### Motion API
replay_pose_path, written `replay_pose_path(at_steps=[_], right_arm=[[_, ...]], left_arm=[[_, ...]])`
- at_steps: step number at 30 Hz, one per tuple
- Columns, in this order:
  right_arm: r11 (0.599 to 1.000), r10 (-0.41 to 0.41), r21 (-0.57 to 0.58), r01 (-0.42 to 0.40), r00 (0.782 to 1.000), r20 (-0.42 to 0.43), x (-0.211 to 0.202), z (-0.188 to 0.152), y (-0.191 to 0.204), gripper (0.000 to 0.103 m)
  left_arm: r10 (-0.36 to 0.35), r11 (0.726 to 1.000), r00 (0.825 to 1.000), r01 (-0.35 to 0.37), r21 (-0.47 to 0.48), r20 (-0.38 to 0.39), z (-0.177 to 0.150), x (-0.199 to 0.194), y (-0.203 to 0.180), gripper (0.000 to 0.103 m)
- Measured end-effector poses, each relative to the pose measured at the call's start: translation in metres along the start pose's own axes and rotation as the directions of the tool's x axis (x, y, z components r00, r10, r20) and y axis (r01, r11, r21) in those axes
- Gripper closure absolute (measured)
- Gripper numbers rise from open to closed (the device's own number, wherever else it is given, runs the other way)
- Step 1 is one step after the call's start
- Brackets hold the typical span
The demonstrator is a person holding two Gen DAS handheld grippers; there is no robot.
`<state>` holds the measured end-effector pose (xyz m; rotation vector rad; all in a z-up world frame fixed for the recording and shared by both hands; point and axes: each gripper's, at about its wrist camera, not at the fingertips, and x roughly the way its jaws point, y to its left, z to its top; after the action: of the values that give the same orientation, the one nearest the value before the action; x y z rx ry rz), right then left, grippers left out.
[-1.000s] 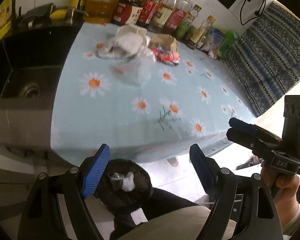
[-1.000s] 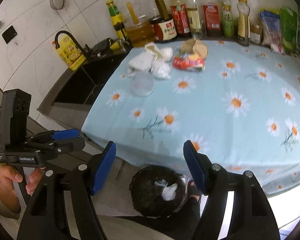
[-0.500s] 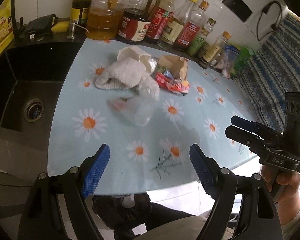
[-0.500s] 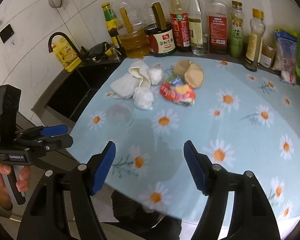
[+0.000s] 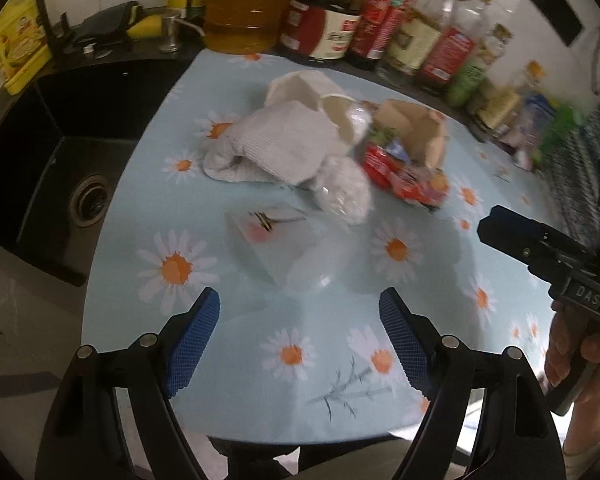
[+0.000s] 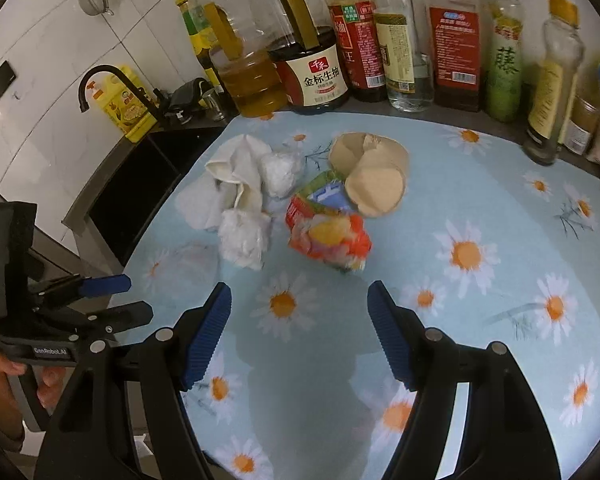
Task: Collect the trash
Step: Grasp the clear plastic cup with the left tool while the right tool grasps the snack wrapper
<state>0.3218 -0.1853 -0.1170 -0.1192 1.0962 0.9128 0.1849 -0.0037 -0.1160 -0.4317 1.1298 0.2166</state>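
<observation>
Trash lies in a heap on the daisy-print tablecloth point(image 5: 400, 248): a clear plastic wrapper point(image 5: 284, 248), white crumpled paper point(image 5: 288, 148), a white wad point(image 6: 244, 240), a red snack wrapper point(image 6: 328, 236) and a crushed brown paper cup point(image 6: 374, 178). My left gripper point(image 5: 300, 340) is open and empty, just short of the clear wrapper. My right gripper point(image 6: 300, 332) is open and empty, just short of the red wrapper. Each gripper shows in the other's view: the right one point(image 5: 540, 248), the left one point(image 6: 96, 300).
A row of oil and sauce bottles point(image 6: 360, 40) stands along the back wall. A black sink point(image 5: 52, 168) with a tap point(image 6: 100, 80) lies left of the table. A yellow detergent bottle point(image 6: 126, 108) stands by the tap.
Both grippers have risen from over the floor bin and moved forward over the table toward the trash heap. The bin has dropped out of view. Both stay open.
</observation>
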Motion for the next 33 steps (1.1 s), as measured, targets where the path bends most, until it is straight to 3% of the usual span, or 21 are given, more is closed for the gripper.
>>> replay_pose_path(at_steps=[9, 22, 24, 27, 31, 33], right_arm=[[1.0, 0.013, -0.027, -0.014, 0.999, -0.05, 0.037, 0.018, -0.019, 0.033], [0.997, 0.054, -0.04, -0.059, 0.992, -0.11, 0.069, 0.031, -0.026, 0.033], [0.998, 0.054, -0.035, -0.058, 0.992, -0.118, 0.072, 0.031, -0.027, 0.033], [0.997, 0.068, -0.032, -0.073, 0.99, -0.124, 0.076, 0.032, -0.028, 0.033], [0.996, 0.076, -0.044, -0.082, 0.989, -0.124, 0.076, 0.033, -0.027, 0.049], [0.995, 0.081, -0.05, -0.087, 0.989, -0.125, 0.077, 0.033, -0.027, 0.05]], left_arm=[[0.049, 0.996, 0.998, -0.052, -0.065, -0.05, 0.016, 0.028, -0.005, 0.023], [0.109, 0.985, 0.993, -0.112, -0.132, -0.035, 0.033, 0.044, -0.007, 0.025], [0.119, 0.984, 0.992, -0.124, -0.127, -0.041, 0.033, 0.047, -0.008, 0.034], [0.131, 0.982, 0.99, -0.136, -0.129, -0.049, 0.032, 0.049, -0.008, 0.035], [0.141, 0.98, 0.989, -0.144, -0.139, -0.037, 0.03, 0.048, -0.007, 0.036], [0.141, 0.98, 0.989, -0.144, -0.138, -0.033, 0.03, 0.048, -0.008, 0.036]])
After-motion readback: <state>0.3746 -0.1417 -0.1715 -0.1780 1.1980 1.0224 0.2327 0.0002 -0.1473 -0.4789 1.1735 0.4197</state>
